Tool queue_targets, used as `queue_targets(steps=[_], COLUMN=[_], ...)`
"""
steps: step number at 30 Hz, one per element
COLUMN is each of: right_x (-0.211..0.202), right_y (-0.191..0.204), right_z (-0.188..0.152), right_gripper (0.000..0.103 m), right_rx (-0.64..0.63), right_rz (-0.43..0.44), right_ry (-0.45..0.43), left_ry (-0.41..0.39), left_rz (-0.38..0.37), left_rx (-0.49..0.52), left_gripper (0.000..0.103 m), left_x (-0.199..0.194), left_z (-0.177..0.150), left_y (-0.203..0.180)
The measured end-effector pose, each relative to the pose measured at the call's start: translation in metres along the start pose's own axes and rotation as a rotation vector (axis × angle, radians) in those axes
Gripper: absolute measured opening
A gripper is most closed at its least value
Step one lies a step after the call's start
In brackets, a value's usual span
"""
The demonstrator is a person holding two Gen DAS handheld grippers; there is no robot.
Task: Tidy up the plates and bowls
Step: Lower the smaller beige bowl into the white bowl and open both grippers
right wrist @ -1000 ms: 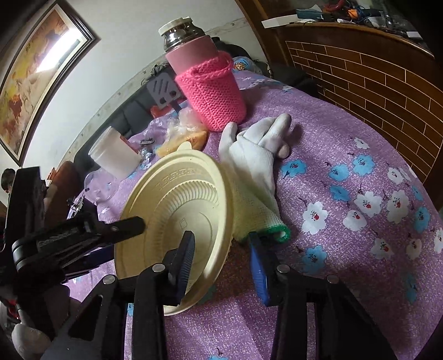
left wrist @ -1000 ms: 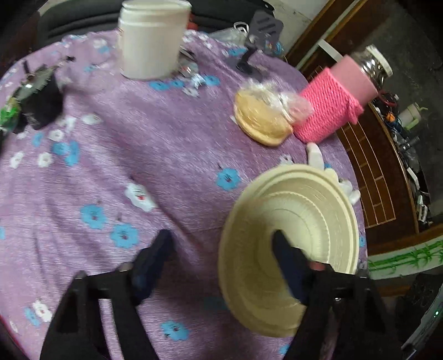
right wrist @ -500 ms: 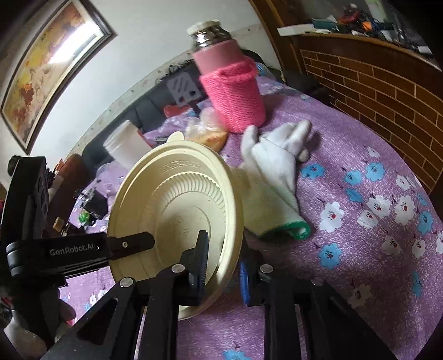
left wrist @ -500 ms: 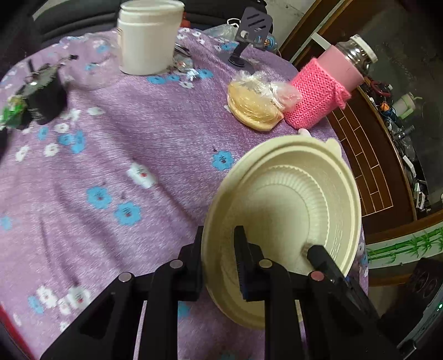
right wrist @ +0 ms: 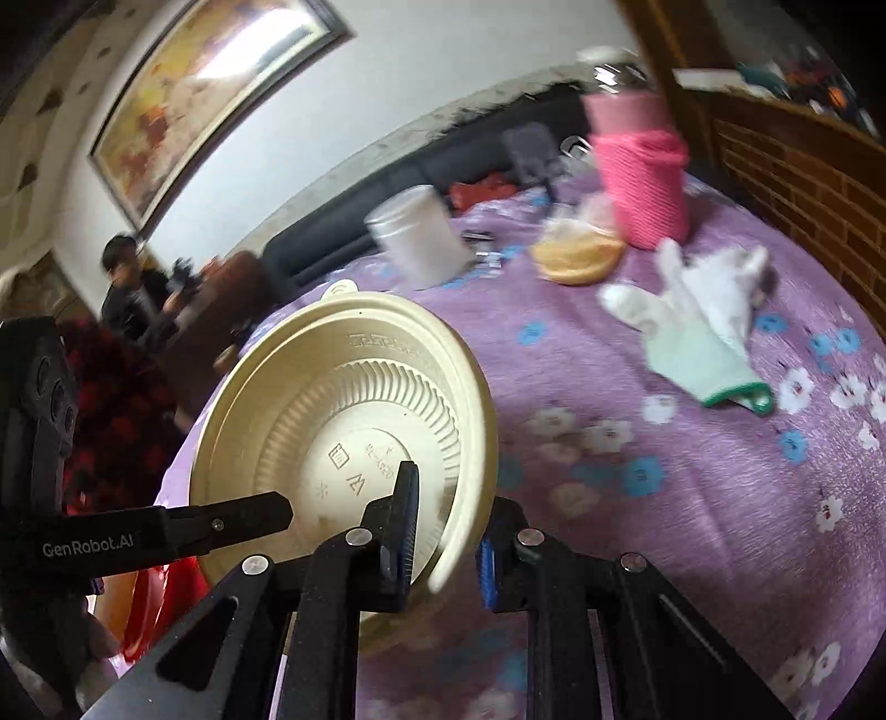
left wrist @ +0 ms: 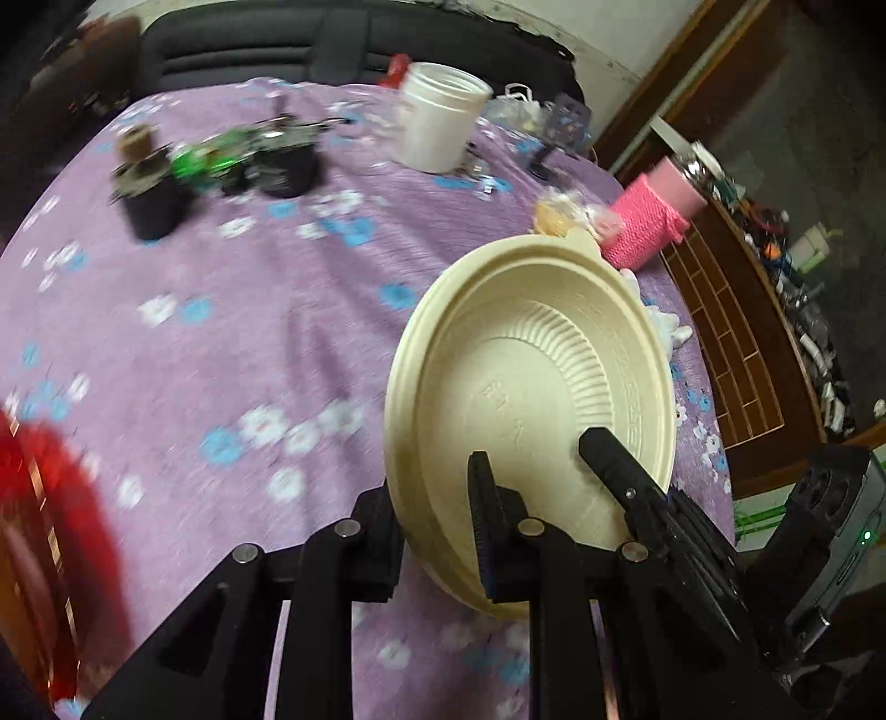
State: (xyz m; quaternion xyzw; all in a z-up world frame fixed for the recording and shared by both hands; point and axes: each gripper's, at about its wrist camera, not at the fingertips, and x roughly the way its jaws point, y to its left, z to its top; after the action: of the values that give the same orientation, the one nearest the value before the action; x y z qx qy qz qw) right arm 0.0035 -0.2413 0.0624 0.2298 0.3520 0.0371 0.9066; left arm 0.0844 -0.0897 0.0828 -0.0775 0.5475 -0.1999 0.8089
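Left wrist view: both grippers' jaws pinch the cream bowl point(left wrist: 531, 382), its lower rim hidden behind them.

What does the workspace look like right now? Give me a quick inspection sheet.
Surface: purple floral tablecloth.
Job's things: one cream plate, tilted on edge above the cloth; red dish at the table edge, partly hidden.
Clutter: white jar, pink knit-sleeved flask, bagged bread, white glove, dark gadgets.
Grippers: left gripper and right gripper both clamp the plate's rim.
Cables: nothing seen on the table.
Surroundings: black sofa, framed painting, seated person, brick-pattern cabinet.
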Motion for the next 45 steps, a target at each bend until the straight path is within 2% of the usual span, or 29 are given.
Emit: queue_targets(steps=[4, 8, 16, 21, 26, 29, 35, 45], right_x=[-0.014, -0.032, -0.055, -0.056, -0.042, -0.031, -0.005, 0.027], right_y=[0.037, 0.068, 0.140, 0.196, 0.244, 0.274, 0.307, 0.306], right_z=[-0.018, -0.033, -0.048, -0.063, -0.077, -0.089, -0.101, -0.107], right_gripper=[0.020, 0.020, 0.020, 0.021, 0.021, 0.021, 0.021, 0.021], right_rx=[-0.064, -0.102, -0.187, -0.250, -0.296, -0.341, -0.375, -0.347], right_rz=[0.002, 0.013, 0.069, 0.123, 0.182, 0.202, 0.232, 0.201], right_ry=[-0.009, -0.019, -0.027, -0.009, 0.032, 0.057, 0.111, 0.197], left_ry=[-0.018, -0.074, -0.226, -0.304, -0.343, -0.364, -0.372, -0.323], left_rz=[-0.024, -0.030, 0.006, 0.058, 0.086, 0.111, 0.167, 0.211], left_rx=[-0.042, -0.041, -0.020, -0.049, -0.119, -0.161, -0.207, -0.197], left_gripper=[0.018, 0.019, 0.019, 0.019, 0.019, 0.019, 0.022, 0.022], left_x=[-0.032, -0.067, -0.134, -0.174, -0.201, -0.214, -0.222, -0.202], left_z=[-0.020, -0.045, -0.084, -0.106, -0.118, -0.125, -0.137, -0.131], left_y=[0.027, 0.046, 0.079, 0.121, 0.169, 0.195, 0.229, 0.243])
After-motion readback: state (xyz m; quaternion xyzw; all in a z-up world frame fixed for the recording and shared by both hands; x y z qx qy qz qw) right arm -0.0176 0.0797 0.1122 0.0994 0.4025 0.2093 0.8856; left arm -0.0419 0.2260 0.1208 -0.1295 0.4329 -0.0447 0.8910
